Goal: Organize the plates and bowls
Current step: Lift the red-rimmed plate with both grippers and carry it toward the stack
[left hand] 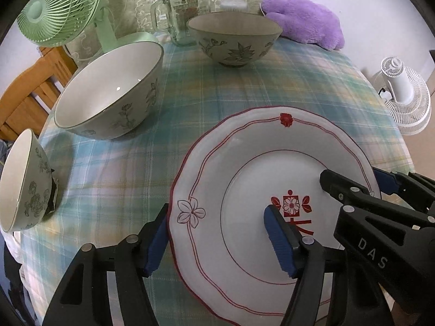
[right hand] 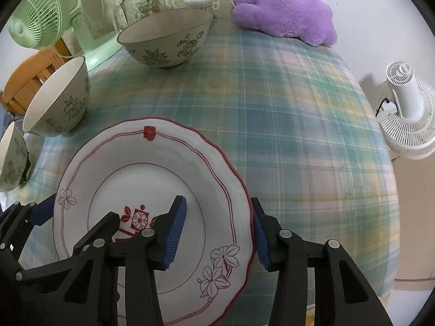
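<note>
Fingers (left hand: 156, 244) of the left gripper (left hand: 217, 240) are straddling the plate's (left hand: 244, 146) left rim, while the right gripper (right hand: 218, 233) is straddling its right rim; whether either pair is clamping, I cannot tell. Plate is lying on the checked worktop (right hand: 299, 135), with three bowls (left hand: 108, 89) standing beyond it.

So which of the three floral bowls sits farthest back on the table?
The wide, shallow bowl in front of the glass jar; the other two stand nearer along the left edge.

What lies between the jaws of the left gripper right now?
The plate's left rim sits between them: in the left wrist view, the left gripper has one pad outside the red edge and one over the plate's middle.
</note>
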### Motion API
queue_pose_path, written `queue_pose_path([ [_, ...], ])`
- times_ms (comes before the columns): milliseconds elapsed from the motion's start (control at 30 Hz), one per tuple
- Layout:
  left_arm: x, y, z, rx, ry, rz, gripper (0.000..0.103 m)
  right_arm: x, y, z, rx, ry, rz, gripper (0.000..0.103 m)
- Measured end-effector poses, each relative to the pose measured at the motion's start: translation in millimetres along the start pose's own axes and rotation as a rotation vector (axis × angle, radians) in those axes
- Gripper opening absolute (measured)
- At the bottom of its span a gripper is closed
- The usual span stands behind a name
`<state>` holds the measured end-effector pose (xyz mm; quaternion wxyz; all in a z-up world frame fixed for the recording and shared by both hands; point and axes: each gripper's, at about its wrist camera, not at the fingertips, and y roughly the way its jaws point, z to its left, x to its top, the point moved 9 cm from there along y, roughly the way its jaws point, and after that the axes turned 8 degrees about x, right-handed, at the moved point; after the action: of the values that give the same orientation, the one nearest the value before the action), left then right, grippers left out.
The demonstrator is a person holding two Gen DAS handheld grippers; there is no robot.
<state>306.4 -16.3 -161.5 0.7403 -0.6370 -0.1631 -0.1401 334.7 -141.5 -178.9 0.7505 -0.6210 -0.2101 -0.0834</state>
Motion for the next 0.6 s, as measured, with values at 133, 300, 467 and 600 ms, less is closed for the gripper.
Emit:
queue_pose_path([
  [133,2,-12,6,-0.011,-0.004,-0.015,0.068,0,-12,5,-0.015,-0.005,-0.017,0.049],
  [300,5,-31,13,-0.018,0.006,-0.039,0.068,1,-32,12,-0.026,0.015,-0.043,0.049],
  [467,4,-56,18,-0.032,0.022,-0.076,0.068,-1,-58,20,-0.046,0.038,-0.076,0.049],
  [600,1,-75,19,-0.056,0.042,-0.106,0.067,-7,-82,25,-0.075,0.060,-0.106,0.049],
])
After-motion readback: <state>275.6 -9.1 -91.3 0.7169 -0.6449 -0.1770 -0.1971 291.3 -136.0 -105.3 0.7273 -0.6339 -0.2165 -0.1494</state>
